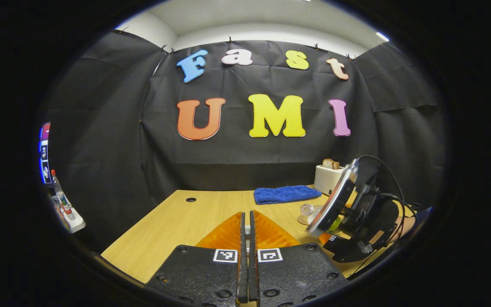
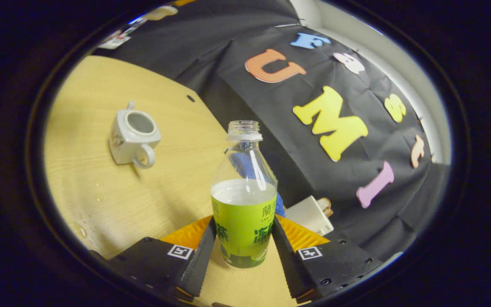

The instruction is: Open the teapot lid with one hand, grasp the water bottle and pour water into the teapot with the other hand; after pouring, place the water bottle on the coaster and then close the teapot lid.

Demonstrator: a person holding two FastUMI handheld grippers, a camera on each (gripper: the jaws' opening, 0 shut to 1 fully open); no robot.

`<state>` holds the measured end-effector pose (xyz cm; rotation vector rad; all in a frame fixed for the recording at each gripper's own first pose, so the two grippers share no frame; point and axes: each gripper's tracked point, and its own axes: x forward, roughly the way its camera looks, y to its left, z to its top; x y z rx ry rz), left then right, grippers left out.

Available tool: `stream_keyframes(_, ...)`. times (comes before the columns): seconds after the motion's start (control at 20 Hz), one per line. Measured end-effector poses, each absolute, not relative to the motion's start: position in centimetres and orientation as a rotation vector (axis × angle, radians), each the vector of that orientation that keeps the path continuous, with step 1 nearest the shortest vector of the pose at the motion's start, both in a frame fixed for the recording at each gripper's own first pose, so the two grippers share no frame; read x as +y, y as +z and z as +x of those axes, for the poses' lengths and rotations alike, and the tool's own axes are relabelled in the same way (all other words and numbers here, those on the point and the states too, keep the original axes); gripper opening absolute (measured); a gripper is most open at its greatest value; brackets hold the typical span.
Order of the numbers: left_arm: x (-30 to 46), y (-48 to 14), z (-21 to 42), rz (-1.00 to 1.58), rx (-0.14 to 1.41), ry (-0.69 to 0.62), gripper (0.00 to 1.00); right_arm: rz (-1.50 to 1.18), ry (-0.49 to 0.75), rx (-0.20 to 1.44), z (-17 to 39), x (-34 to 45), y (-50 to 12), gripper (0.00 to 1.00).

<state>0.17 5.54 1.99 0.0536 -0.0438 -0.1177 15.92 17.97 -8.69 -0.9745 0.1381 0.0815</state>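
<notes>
One teapot point(image 2: 132, 137), lid off, sits on the table point(image 2: 100, 192) at upper left of the right gripper view. One water bottle point(image 2: 244, 200) stands at lower centre, clamped between the right gripper point(image 2: 243, 238) fingers. In the left gripper view, the left gripper point(image 1: 248, 256) is fully closed, apparently empty; one blue cloth point(image 1: 286, 194) and one toaster point(image 1: 328, 178) lie centre-right.

One water bottle point(image 2: 244, 204) stands at the lower centre of the right gripper view, uncapped and part full. One teapot point(image 2: 132, 137) sits at the upper left of that view on the one desk point(image 2: 100, 196), its top open. One blue cloth point(image 1: 286, 194) lies right of centre in the left gripper view. One toaster point(image 1: 328, 178) stands behind it, with a slice of bread point(image 1: 330, 163) poking out. One coaster point(image 1: 304, 220) lies right of centre. Two grippers: the left gripper point(image 1: 247, 256) and the right gripper point(image 2: 245, 251).
</notes>
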Motion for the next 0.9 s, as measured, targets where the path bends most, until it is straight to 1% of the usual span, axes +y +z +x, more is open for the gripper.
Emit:
stream_keyframes(0.15, 5.9, 2.0, 0.0, 0.043, -0.044, -0.122, 0.03, -1.143, 0.087, 0.102, 16.2, 19.5, -9.1, 0.74)
stream_keyframes(0.2, 5.9, 2.1, 0.0, 0.043, -0.046, -0.123, 0.03, -1.198, 0.083, 0.091, 16.3, 19.9, -9.2, 0.75)
stream_keyframes(0.25, 6.0, 2.0, -0.1, 0.046, -0.048, -0.129, 0.03, -1.252, 0.077, 0.077, 16.3, 20.2, -9.0, 0.74)
stream_keyframes(0.35, 6.1, 2.2, -0.3, 0.057, -0.052, -0.136, 0.03, -1.368, 0.063, 0.048, 17.0, 20.9, -9.2, 0.75)
stream_keyframes(0.4, 6.2, 2.1, -0.5, 0.062, -0.051, -0.14, 0.03, -1.424, 0.06, 0.037, 17.1, 21.0, -9.1, 0.74)
stream_keyframes(0.45, 6.3, 2.0, -0.4, 0.066, -0.05, -0.145, 0.03, -1.466, 0.058, 0.023, 17.1, 21.2, -9.0, 0.75)
stream_keyframes(0.8, 6.8, 1.7, -0.5, 0.058, -0.04, -0.153, 0.03, -1.665, 0.024, -0.08, 16.8, 22.2, -7.4, 0.75)
stream_keyframes(0.85, 6.9, 1.7, -0.5, 0.057, -0.041, -0.152, 0.03, -1.687, 0.021, -0.095, 16.7, 22.2, -7.0, 0.74)
stream_keyframes(0.9, 6.9, 1.7, -0.4, 0.055, -0.039, -0.151, 0.03, -1.712, 0.013, -0.11, 16.6, 22.2, -6.7, 0.75)
